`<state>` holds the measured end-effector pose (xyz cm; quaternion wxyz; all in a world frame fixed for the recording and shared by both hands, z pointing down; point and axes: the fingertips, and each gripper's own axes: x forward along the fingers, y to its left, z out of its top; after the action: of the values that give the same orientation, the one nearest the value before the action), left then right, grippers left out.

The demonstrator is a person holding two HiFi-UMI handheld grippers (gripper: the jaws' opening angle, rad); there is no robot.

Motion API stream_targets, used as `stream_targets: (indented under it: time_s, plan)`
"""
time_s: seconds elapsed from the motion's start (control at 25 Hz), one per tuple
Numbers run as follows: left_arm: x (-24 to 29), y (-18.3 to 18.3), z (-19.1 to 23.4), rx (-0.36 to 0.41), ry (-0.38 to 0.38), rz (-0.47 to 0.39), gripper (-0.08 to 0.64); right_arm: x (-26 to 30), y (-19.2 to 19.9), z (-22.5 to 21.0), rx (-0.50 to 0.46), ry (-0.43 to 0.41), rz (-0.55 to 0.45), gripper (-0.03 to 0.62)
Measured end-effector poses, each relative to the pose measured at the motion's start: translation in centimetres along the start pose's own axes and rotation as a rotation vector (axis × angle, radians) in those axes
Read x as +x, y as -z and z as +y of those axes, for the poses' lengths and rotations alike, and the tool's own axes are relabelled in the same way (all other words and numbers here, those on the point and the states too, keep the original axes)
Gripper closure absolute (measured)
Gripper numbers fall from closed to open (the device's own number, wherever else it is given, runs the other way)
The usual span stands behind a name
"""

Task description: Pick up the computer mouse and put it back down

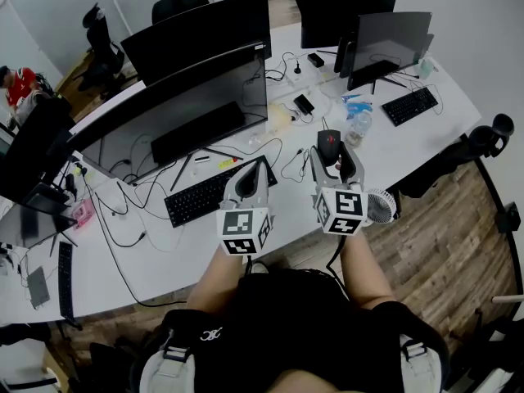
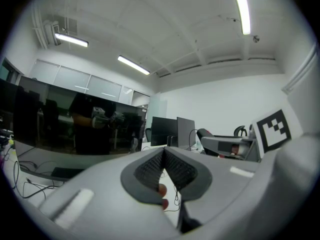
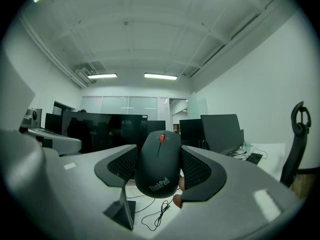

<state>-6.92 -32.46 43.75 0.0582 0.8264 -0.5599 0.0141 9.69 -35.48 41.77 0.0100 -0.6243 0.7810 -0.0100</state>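
A black computer mouse (image 3: 159, 163) with a red scroll wheel sits between the ribbed pads of my right gripper (image 3: 159, 170), which is shut on it and holds it level in the air above the white desk. In the head view the mouse (image 1: 329, 143) shows at the tip of the right gripper (image 1: 333, 155), right of a black keyboard (image 1: 214, 191). My left gripper (image 1: 253, 175) hangs level beside it over the keyboard's right end. Its pads (image 2: 172, 170) meet with nothing between them, so the left gripper (image 2: 163, 170) is shut and empty.
A large dark monitor (image 1: 180, 113) stands behind the keyboard, with loose cables (image 1: 131, 211) trailing over the white desk (image 1: 164, 260). Farther back are more monitors (image 1: 385, 43), a second keyboard (image 1: 409, 105), a plastic bottle (image 1: 358, 126) and a small white fan (image 1: 380, 206) at the desk edge.
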Motion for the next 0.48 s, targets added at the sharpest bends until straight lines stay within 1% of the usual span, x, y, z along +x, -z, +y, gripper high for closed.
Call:
stream_targets:
  time_s: [0.32,0.48]
  plan:
    - [-0.1,0.4,0.4,0.002,-0.015,0.011,0.509,1.5,6.8,-0.9,0.006,0.017,0.156,0.313]
    - [-0.3,0.7,0.6,0.0,-0.021,0.02,0.509,2.1,11.0,-0.9,0.007,0.012,0.254,0.313]
